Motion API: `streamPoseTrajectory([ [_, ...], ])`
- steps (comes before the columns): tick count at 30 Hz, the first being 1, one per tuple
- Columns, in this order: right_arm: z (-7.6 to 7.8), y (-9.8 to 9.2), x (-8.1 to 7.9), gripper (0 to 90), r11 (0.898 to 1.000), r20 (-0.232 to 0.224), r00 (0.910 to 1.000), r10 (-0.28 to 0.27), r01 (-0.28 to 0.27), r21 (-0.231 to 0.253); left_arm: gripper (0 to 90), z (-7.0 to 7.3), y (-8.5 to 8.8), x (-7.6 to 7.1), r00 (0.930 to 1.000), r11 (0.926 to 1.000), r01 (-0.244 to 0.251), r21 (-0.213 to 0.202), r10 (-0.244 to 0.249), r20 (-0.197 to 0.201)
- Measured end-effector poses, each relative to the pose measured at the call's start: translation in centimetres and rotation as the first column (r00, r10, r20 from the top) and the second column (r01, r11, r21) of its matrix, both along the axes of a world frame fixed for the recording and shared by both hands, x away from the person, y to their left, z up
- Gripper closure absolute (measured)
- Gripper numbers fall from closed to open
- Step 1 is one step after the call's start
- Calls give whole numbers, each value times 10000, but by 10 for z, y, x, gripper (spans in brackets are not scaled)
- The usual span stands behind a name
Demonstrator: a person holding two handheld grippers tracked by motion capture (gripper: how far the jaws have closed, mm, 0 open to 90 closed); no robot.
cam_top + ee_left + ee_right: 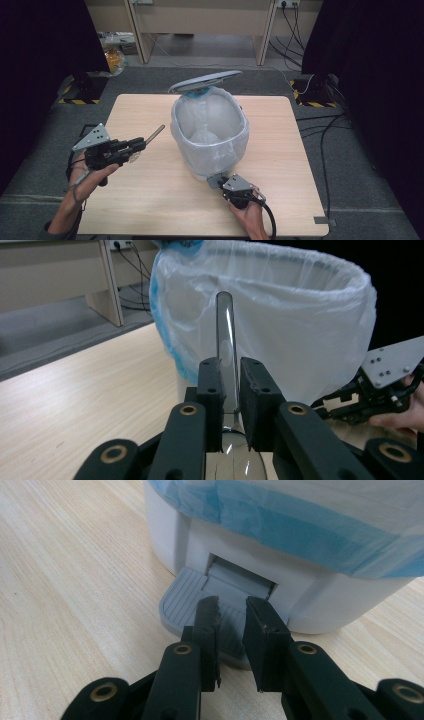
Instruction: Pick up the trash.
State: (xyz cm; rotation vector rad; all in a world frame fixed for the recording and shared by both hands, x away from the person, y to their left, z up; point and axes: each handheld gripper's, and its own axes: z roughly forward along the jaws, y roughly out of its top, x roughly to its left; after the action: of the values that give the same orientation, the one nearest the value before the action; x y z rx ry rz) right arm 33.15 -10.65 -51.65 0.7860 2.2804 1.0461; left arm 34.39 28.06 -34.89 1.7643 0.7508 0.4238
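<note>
Right gripper [231, 611], jaws pressed together, bears on the bin's grey pedal [186, 601]. Beyond it, the lined pedal bin [210, 131] (lid [205, 81] raised) appears empty. Left gripper [231, 374] pinches a clear glass flask [226, 335] beside the bin.

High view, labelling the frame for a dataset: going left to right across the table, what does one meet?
Left tool shut on a clear tube → bin lined with a white bag, lid raised → right tool at the bin's foot.
</note>
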Motion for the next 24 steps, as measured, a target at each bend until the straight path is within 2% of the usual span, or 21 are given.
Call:
streamPoseTrajectory([
  [3,0,0,0,758,10000,-2,10000,1,-1,4,798,3,-3,-2,9999,9999,119,31,-119,66],
  [11,0,0,0,758,10000,9,10000,4,-4,-12,799,21,-13,-2,9984,9991,390,136,-395,395],
  [21,0,0,0,758,10000,14,10000,21,-21,-16,798,48,-43,12,9937,9957,871,310,-891,683],
  [24,0,0,0,758,10000,0,10000,19,-19,-4,799,51,-49,15,9928,9947,959,365,-982,680],
])
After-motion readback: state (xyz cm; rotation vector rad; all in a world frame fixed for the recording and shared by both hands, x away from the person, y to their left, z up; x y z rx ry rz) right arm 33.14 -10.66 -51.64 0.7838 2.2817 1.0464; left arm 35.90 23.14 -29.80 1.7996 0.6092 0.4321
